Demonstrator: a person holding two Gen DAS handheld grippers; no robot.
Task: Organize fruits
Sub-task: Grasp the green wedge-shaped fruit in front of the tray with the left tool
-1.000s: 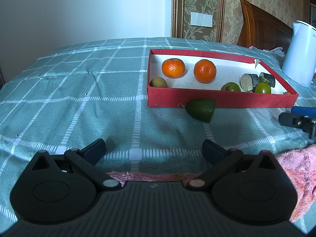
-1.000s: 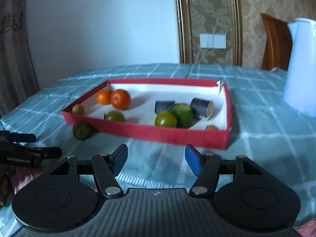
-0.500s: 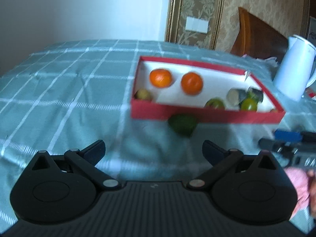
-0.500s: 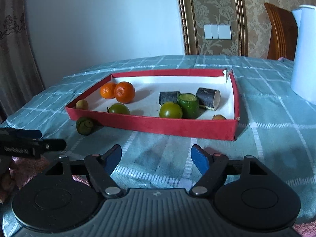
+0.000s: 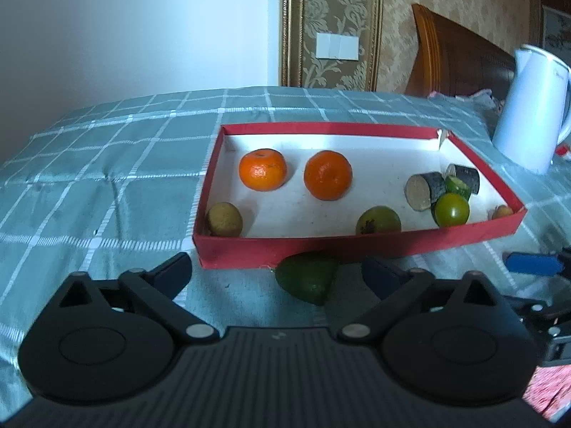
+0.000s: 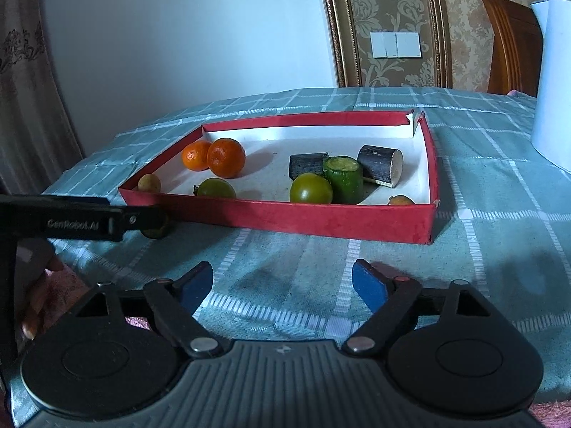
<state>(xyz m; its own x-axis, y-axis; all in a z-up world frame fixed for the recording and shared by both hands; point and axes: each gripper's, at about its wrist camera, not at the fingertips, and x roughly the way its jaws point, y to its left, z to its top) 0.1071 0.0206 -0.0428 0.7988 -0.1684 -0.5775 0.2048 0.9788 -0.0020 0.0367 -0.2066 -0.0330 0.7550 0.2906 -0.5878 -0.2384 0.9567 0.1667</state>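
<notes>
One dark green cut fruit piece [image 5: 307, 280] lying on the teal checked tablecloth [image 5: 107, 185], outside and just beside the near wall of the shallow red cardboard tray with white lining [image 5: 357, 248]; probably the last piece to be put away. Left gripper [image 5: 276, 273] brought in low, with the green piece between its black fingers [image 5: 171, 271] but not yet pinched; jaws closing, pads still apart from the skin. Right gripper [image 6: 282, 280] idle over bare cloth nearer the tray's other end, jaws opening, nothing between its blue pads [image 6: 367, 287]. Inside the tray: two round oranges [image 5: 263, 169] paired at one end, a small yellowish round fruit [image 5: 225, 219] in the near corner, two green tomatoes [image 5: 451, 210] and dark-skinned cut cylinders [image 5: 423, 190] clustered at the other end, seemingly sorted by kind. White electric kettle [image 5: 528, 110] standing well apart, beyond the tray.
</notes>
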